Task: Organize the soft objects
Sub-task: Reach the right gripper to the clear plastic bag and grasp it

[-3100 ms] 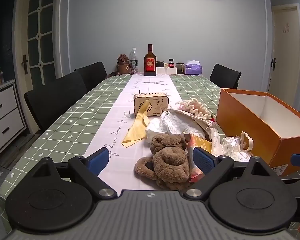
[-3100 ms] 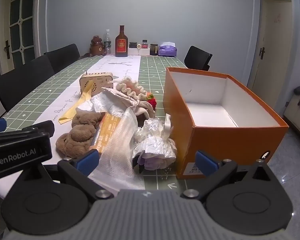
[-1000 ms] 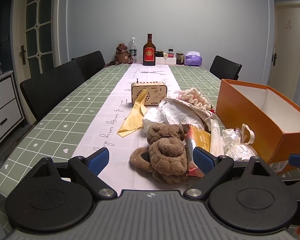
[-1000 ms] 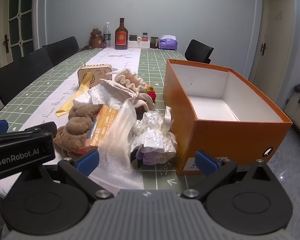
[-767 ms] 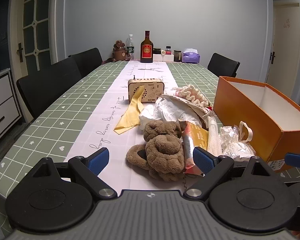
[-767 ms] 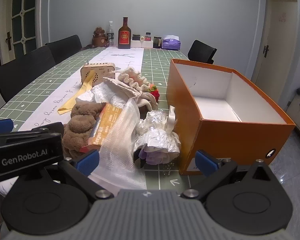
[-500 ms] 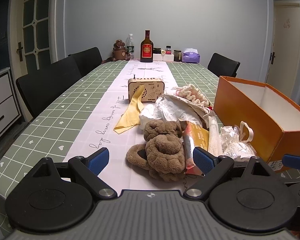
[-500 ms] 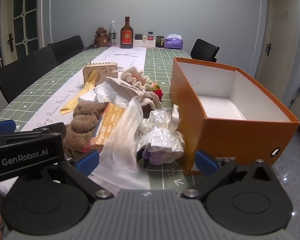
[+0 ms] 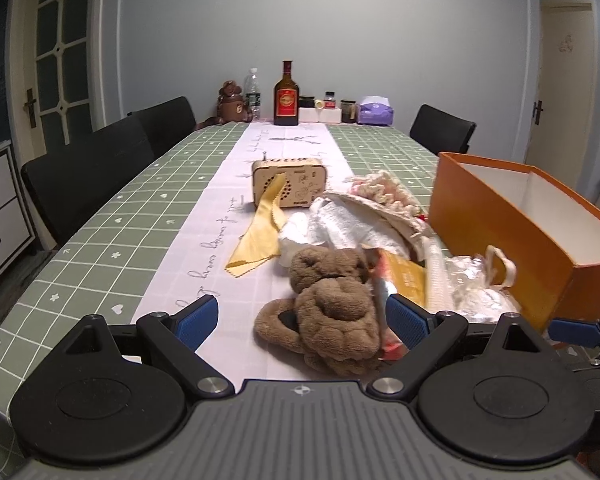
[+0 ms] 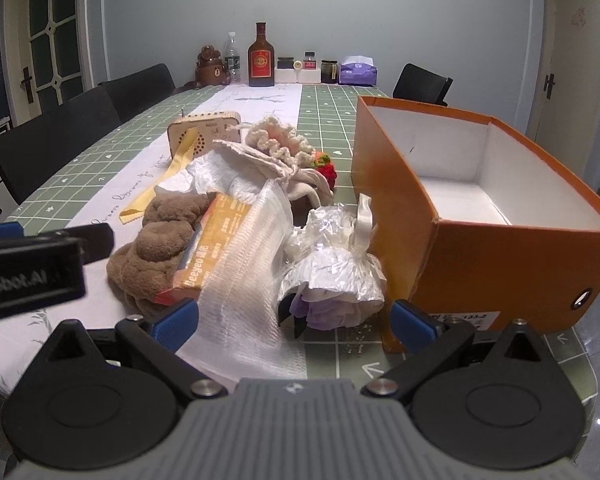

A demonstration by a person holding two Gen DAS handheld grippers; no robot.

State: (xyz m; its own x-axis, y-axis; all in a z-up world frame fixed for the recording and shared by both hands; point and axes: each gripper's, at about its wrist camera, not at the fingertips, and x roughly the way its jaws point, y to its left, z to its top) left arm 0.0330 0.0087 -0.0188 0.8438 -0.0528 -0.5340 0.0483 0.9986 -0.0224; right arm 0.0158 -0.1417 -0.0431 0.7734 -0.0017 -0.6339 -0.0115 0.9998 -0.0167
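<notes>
In the left wrist view, the left tongs (image 9: 302,322) are held wide apart and empty; the brown plush toy (image 9: 332,304) is seen directly ahead between them on the tabletop (image 9: 100,232), its long axis running away from the camera.

In the right wrist view, the right tongs (image 10: 294,322) are also spread and empty. The toy is found to their left, so the left tongs are judged nearer. Only here the white empty floor of the orange cardboard box (image 10: 496,256) is shown.

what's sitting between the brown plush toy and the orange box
In the right wrist view: an orange packet, a clear plastic bag and a foil-wrapped bundle, between plush and box.
</notes>
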